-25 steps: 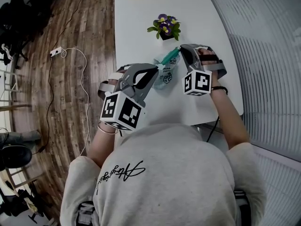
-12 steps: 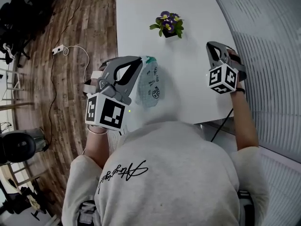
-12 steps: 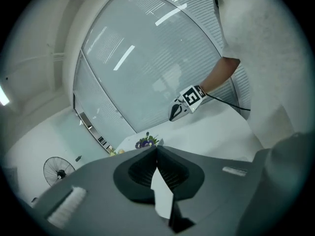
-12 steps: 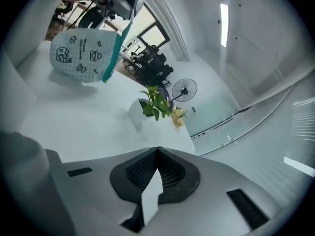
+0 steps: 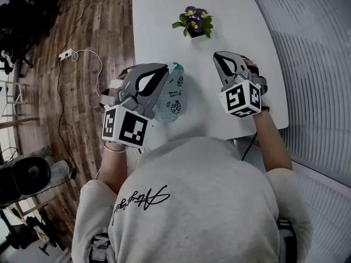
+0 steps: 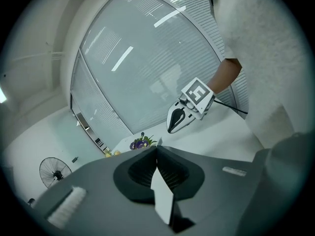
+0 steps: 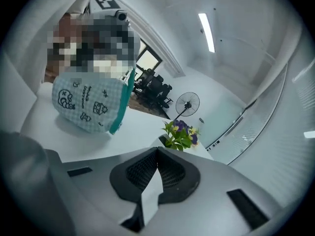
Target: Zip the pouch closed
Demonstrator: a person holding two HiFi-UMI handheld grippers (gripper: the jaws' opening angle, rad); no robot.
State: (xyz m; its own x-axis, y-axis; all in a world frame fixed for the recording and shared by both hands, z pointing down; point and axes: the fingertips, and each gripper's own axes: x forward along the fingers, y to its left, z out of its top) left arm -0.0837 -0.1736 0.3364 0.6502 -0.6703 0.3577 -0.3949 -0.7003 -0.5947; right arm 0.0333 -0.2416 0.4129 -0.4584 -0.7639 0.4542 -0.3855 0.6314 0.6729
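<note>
The pouch (image 5: 171, 95) is pale green check with small cartoon prints and a teal zip edge (image 7: 120, 104). It hangs by its top end from my left gripper (image 5: 164, 67), just over the white table (image 5: 159, 15) near its left edge. The left jaws are pressed together on that end, though the left gripper view hides the pouch behind them. In the right gripper view the pouch (image 7: 88, 104) shows at the upper left with its shadow beneath. My right gripper (image 5: 216, 55) is shut and empty, apart from the pouch on its right, also in the left gripper view (image 6: 170, 130).
A small pot of purple and yellow flowers (image 5: 193, 22) stands farther back on the table, ahead of the right gripper (image 7: 179, 134). The table's left edge borders a wooden floor with a power strip and cable (image 5: 66, 56). A fan (image 7: 187, 102) and chairs stand across the room.
The right gripper let go of the zip end, swung out to the right, then came back toward the middle. The left gripper carried the pouch leftward, and it now hangs from that gripper alone.
</note>
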